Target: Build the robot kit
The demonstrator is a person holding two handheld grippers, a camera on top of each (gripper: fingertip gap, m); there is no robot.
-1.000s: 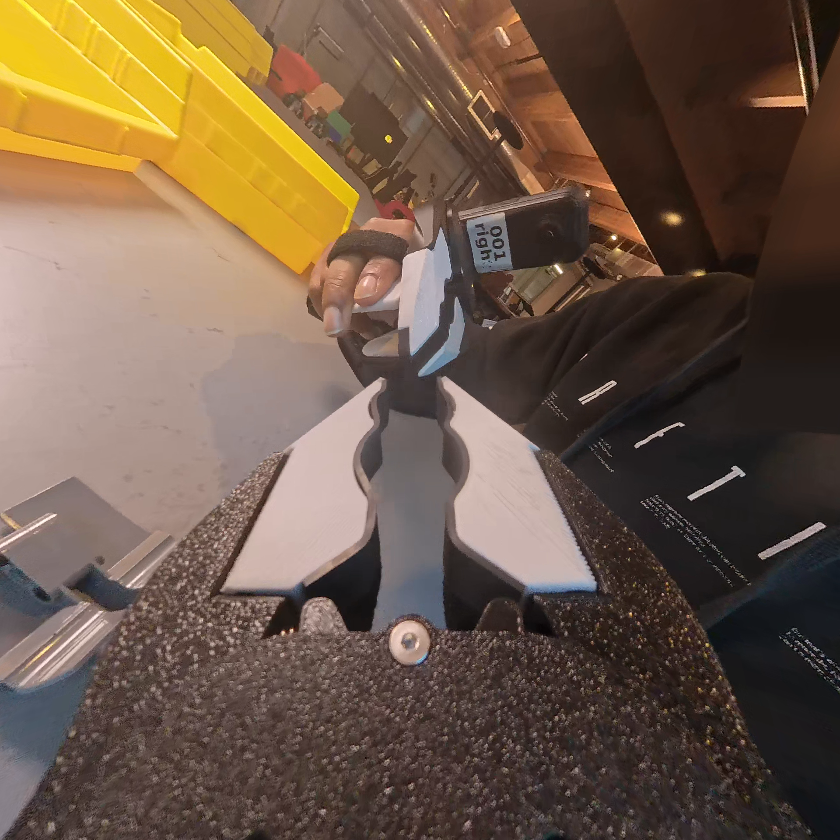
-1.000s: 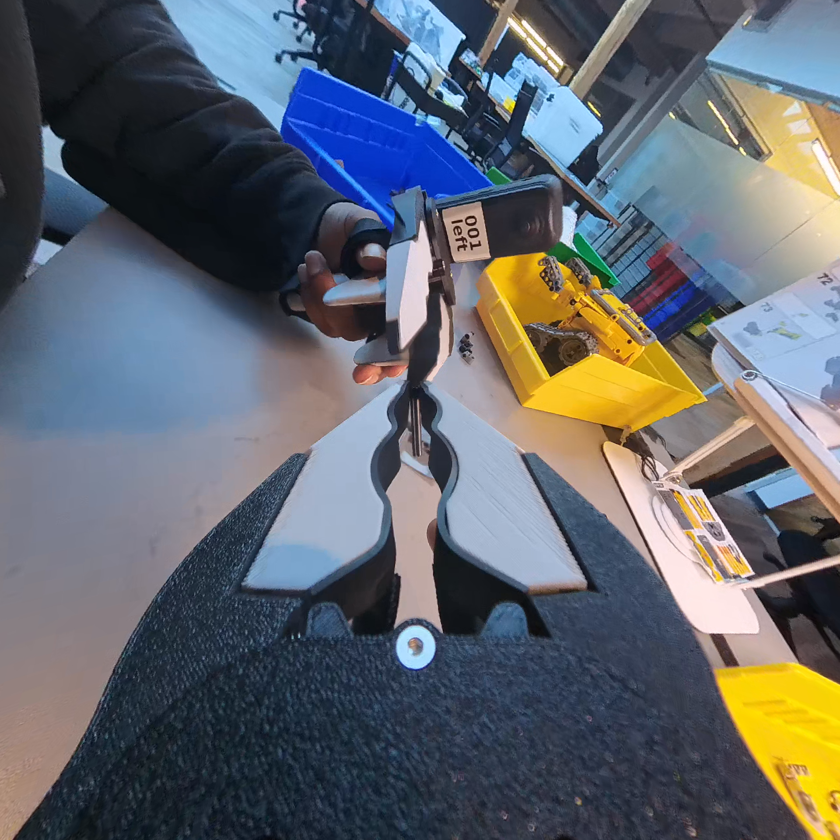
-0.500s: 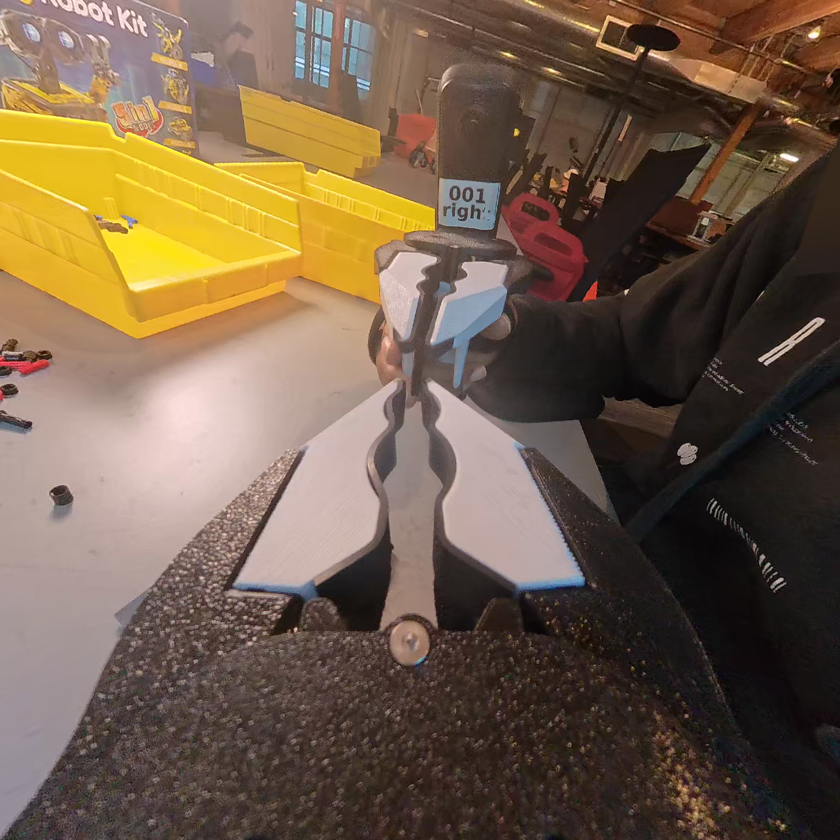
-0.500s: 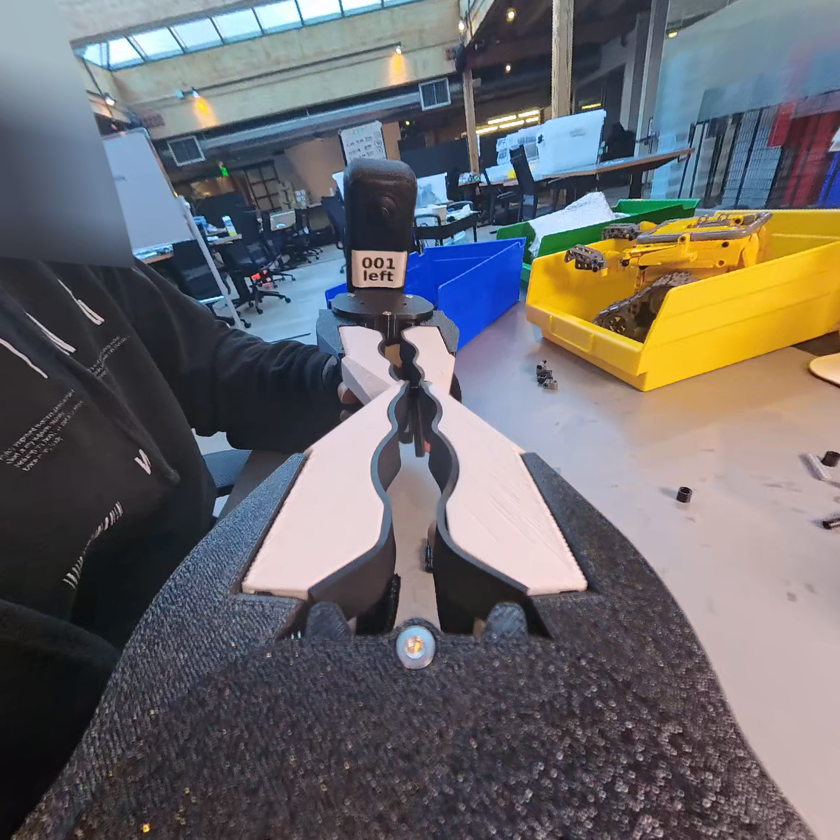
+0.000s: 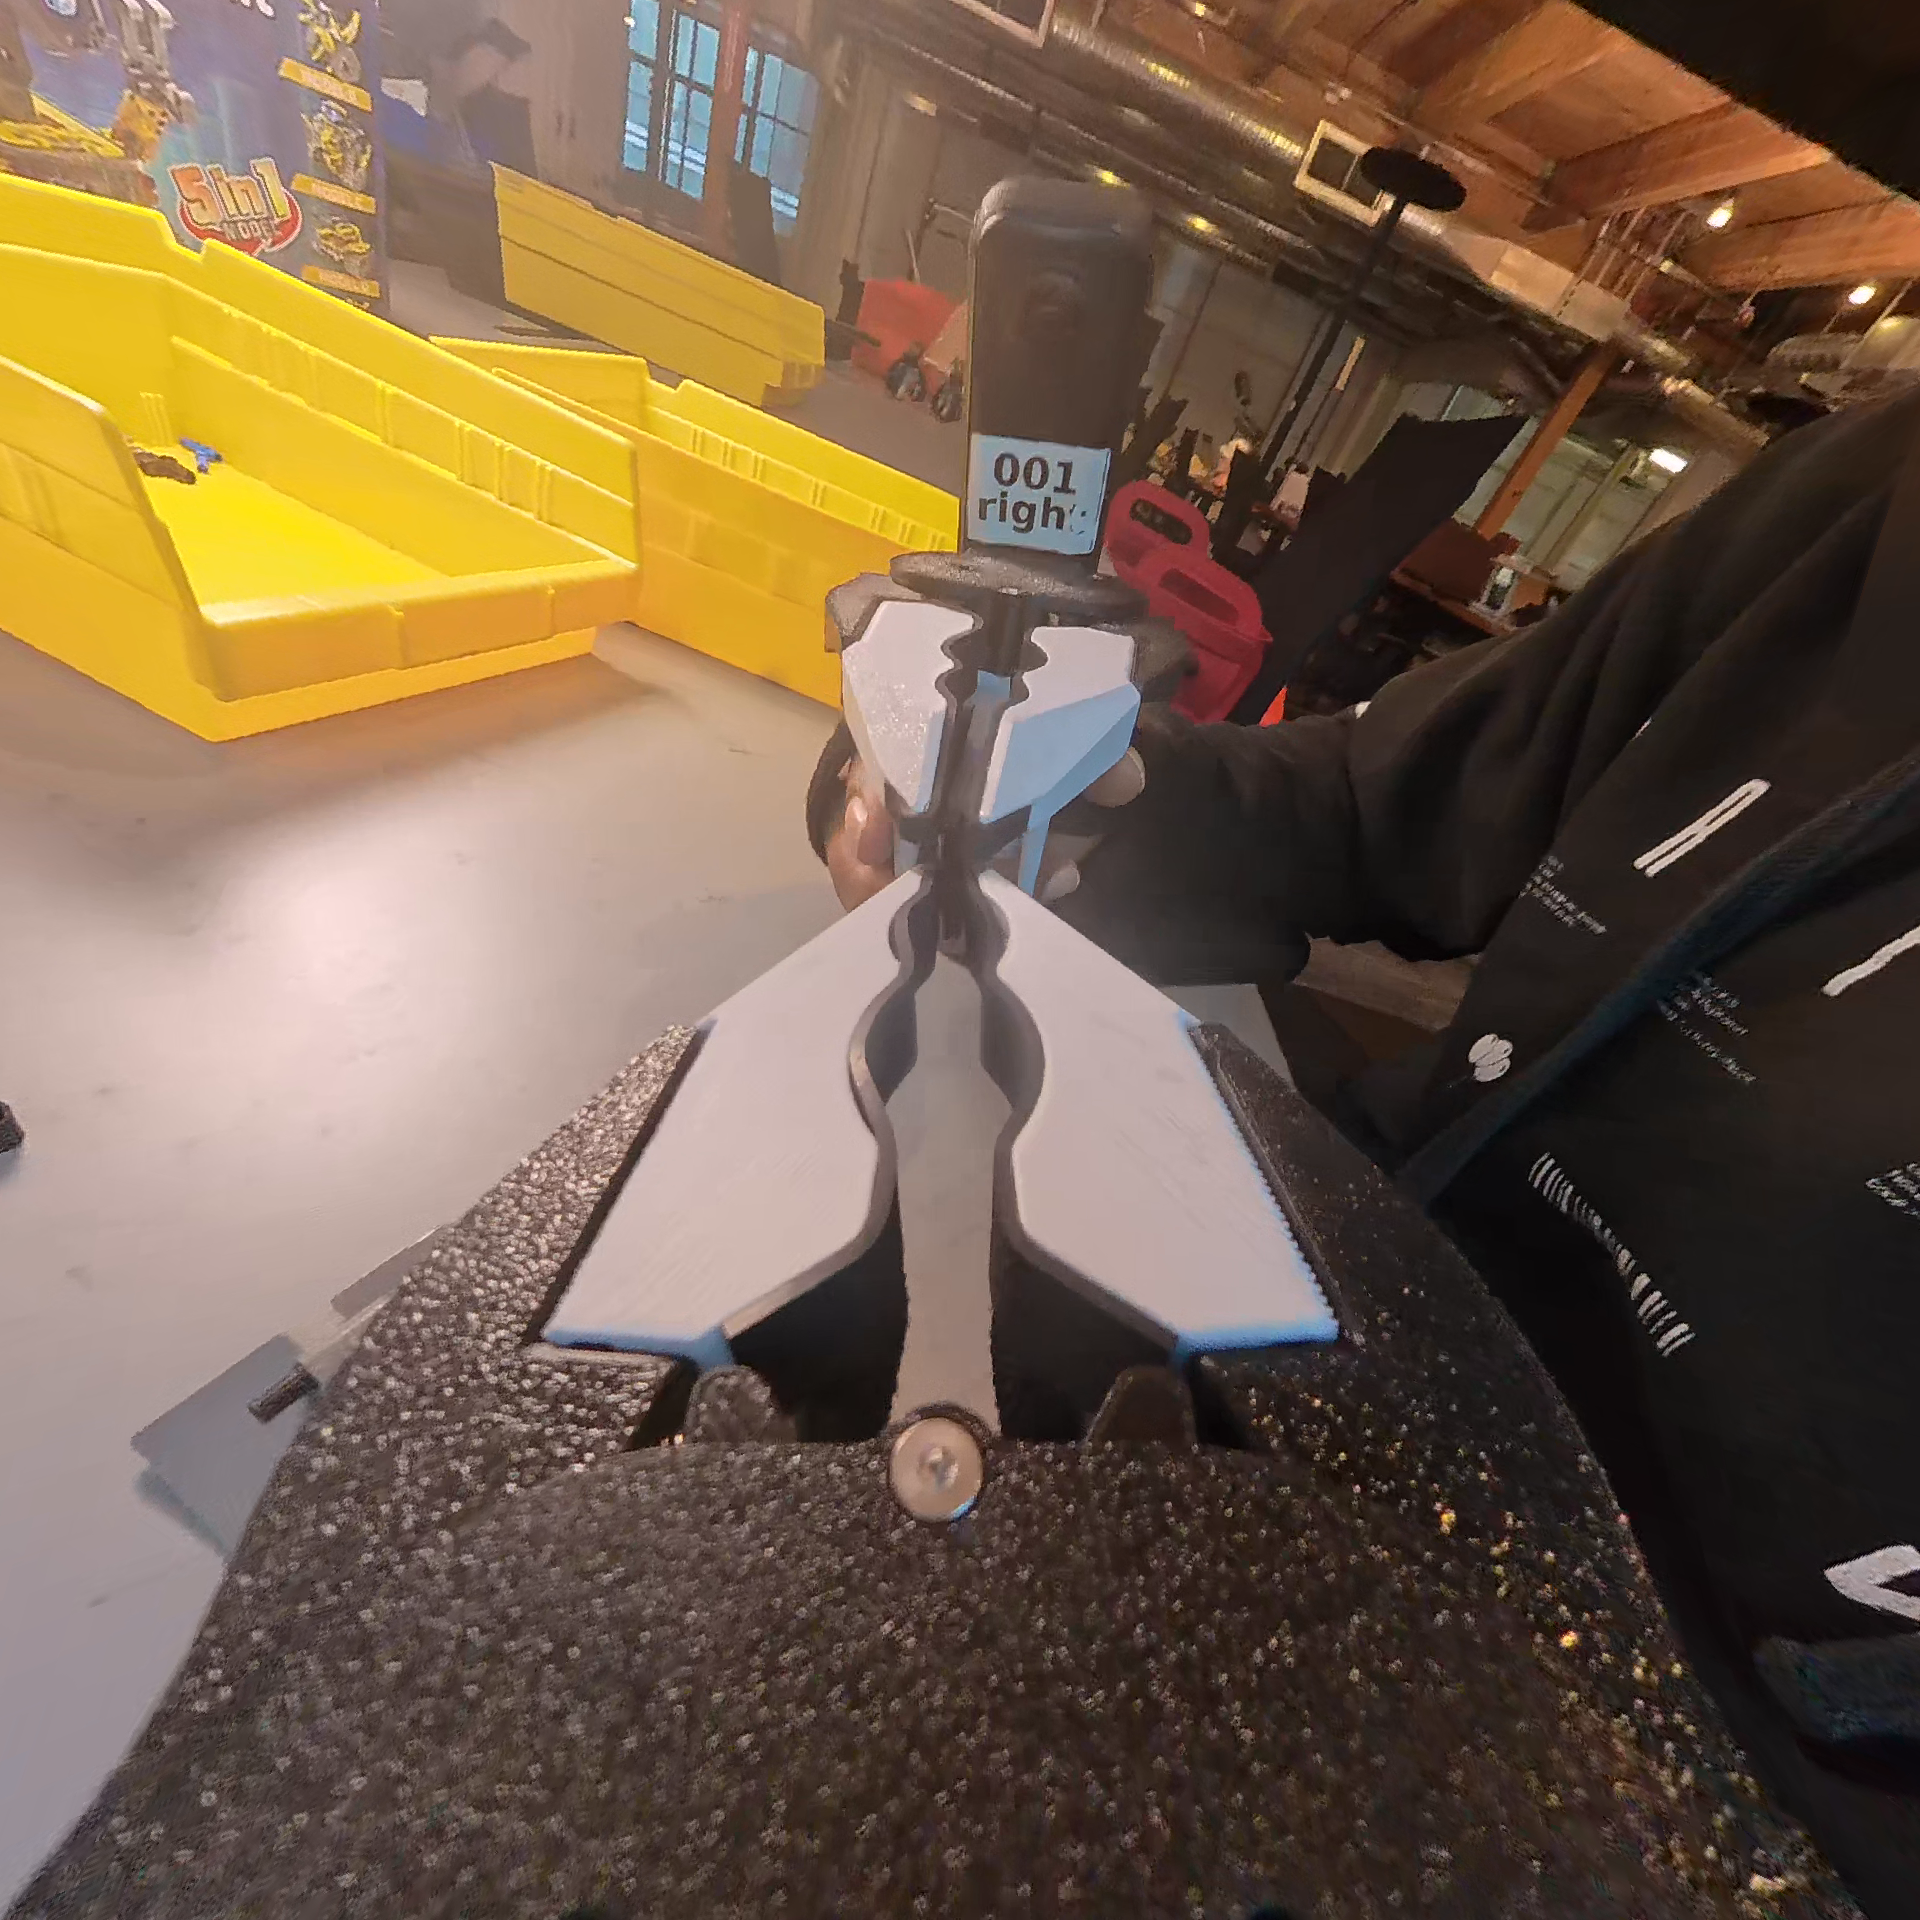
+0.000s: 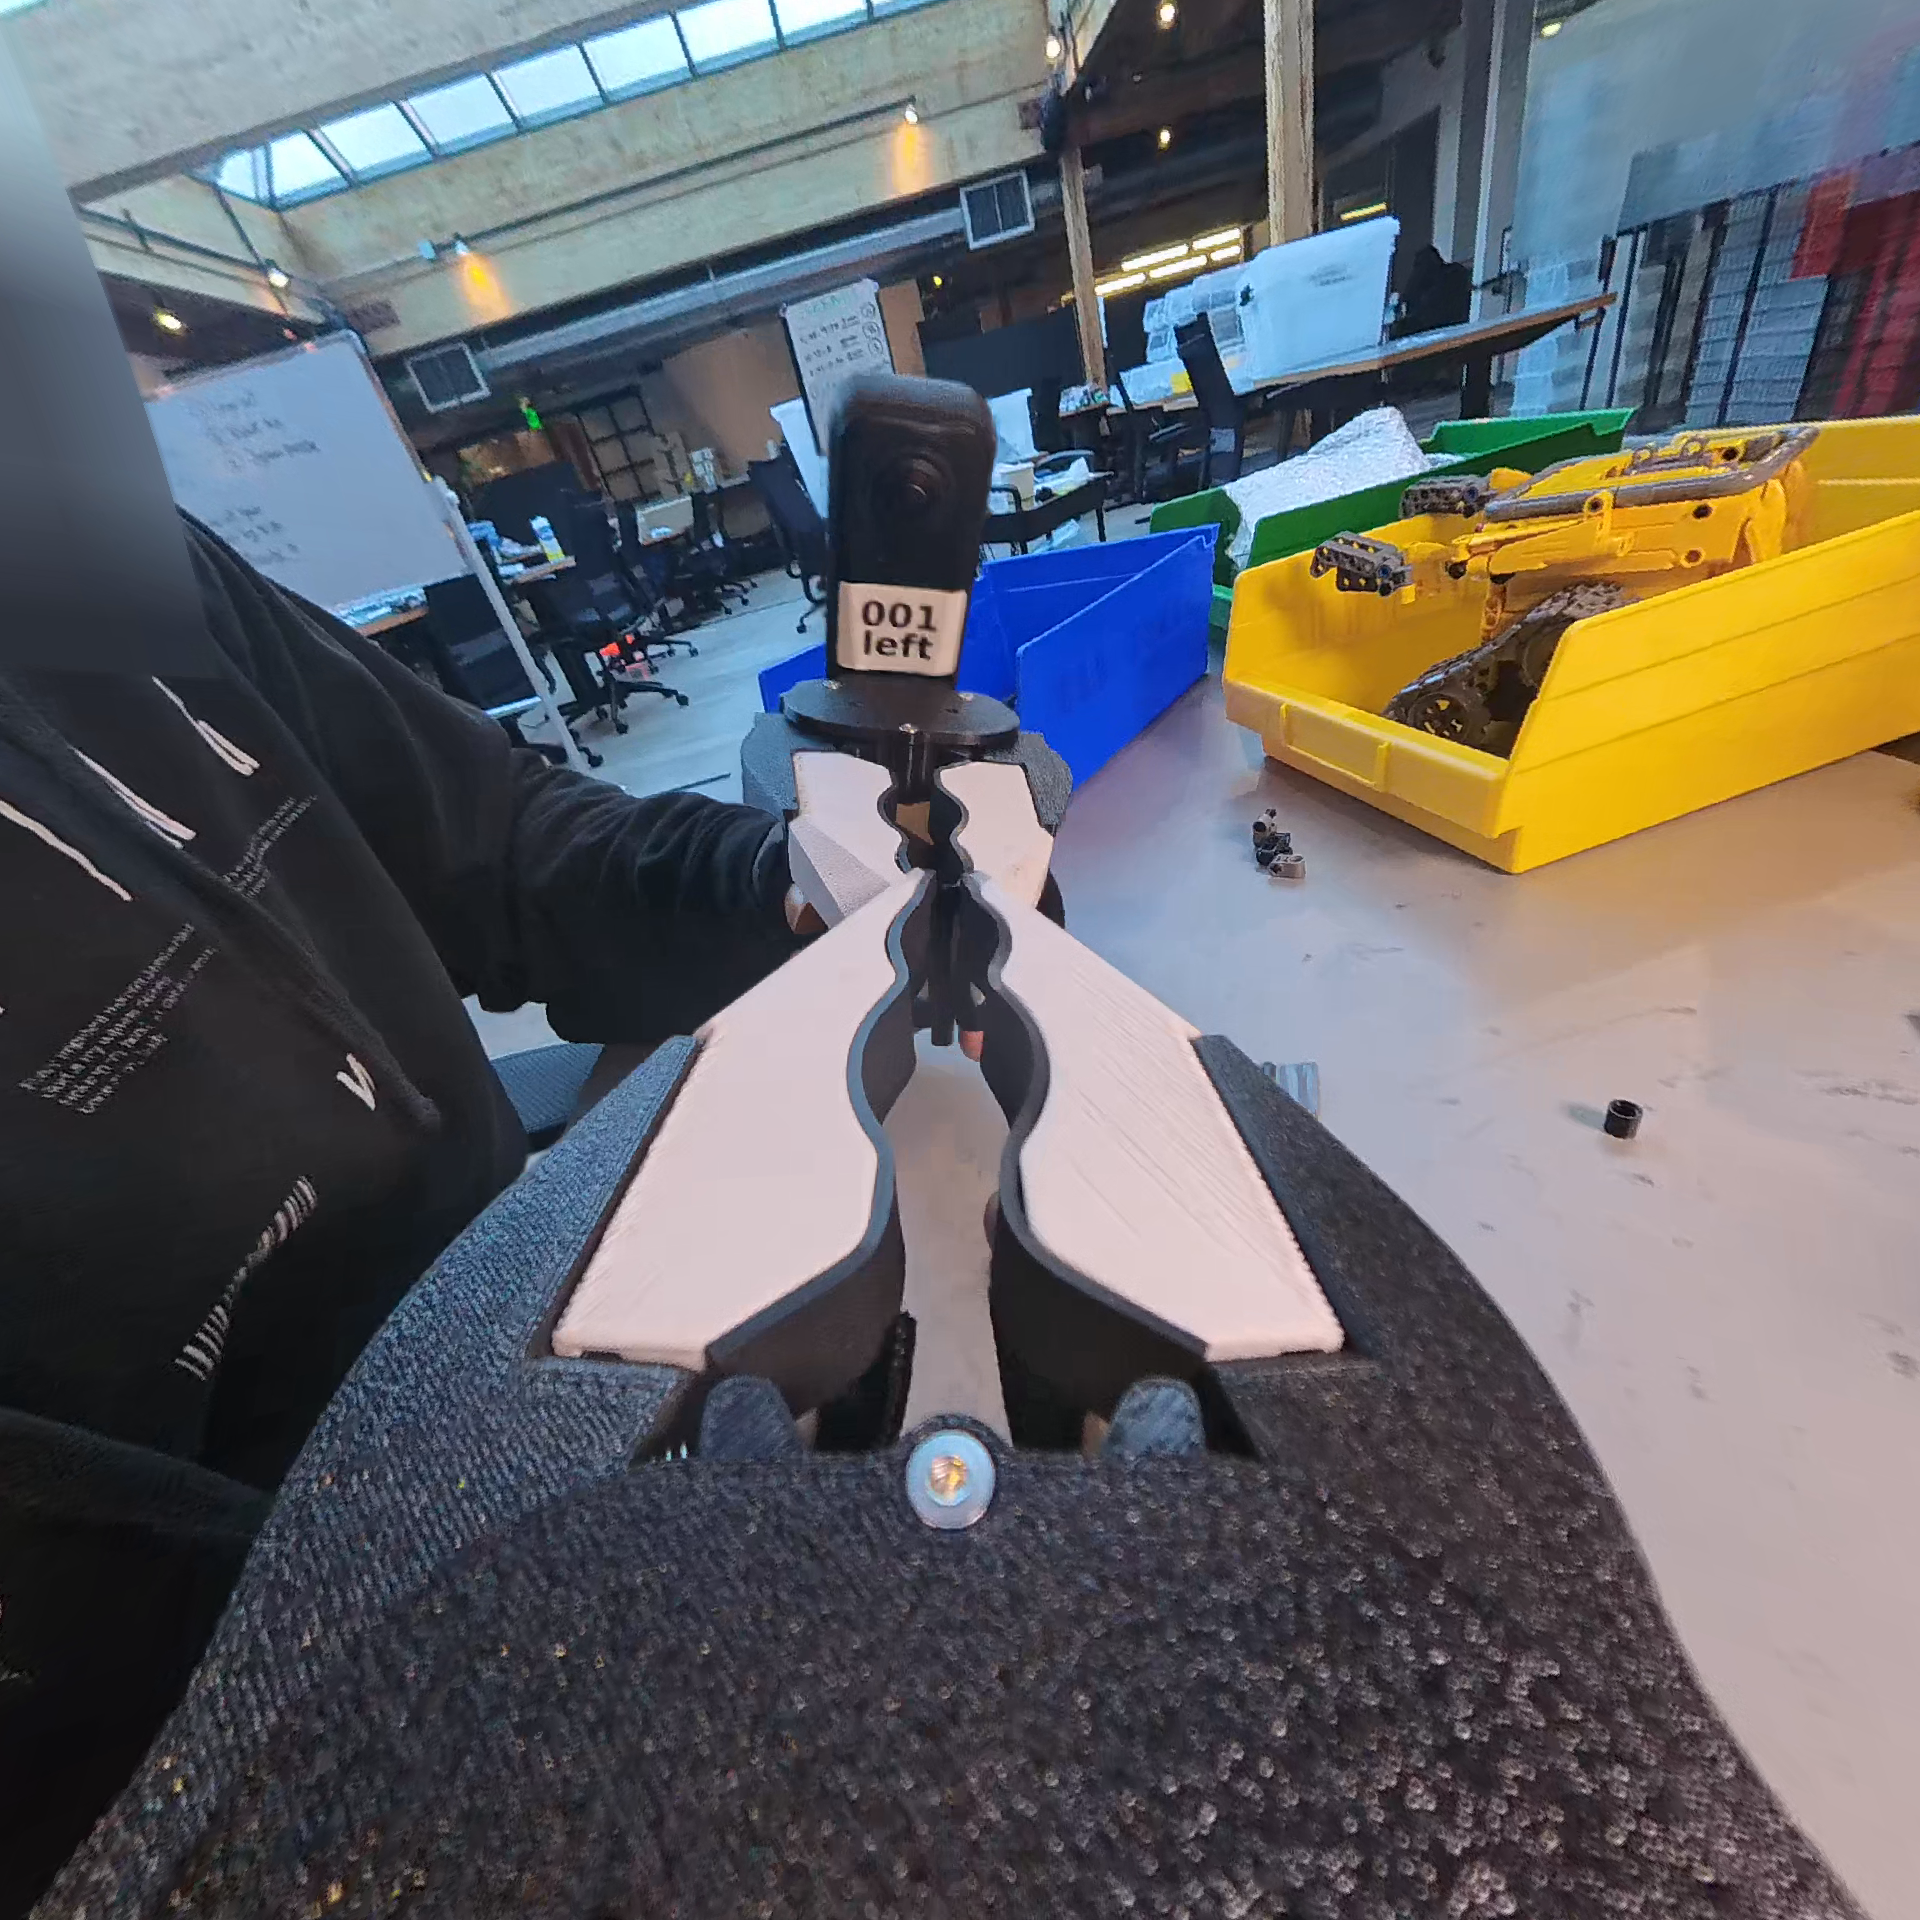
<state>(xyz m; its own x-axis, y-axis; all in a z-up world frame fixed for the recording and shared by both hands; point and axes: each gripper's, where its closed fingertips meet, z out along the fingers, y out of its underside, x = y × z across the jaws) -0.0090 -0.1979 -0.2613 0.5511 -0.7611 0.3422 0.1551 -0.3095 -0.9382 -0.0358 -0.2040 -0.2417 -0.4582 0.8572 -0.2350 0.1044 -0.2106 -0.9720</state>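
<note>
Both tongs meet tip to tip above the grey table [image 6: 1455, 1039]. On the right gripper [image 6: 943, 896] the jaws are drawn nearly together, pinching a thin black piece [image 6: 941, 987] that stands upright between its tips at 12 o'clock. The left gripper [image 5: 948, 899] has its tips close about the same spot, but whether it clamps anything cannot be told. From the right wrist, a yellow bin [image 6: 1558, 748] holding a tracked yellow model [image 6: 1558, 540] sits at 2 o'clock, with a small black ring [image 6: 1621, 1119] on the table at 3 o'clock. From the left wrist, an open yellow tray [image 5: 416, 634] lies at 10 o'clock.
</note>
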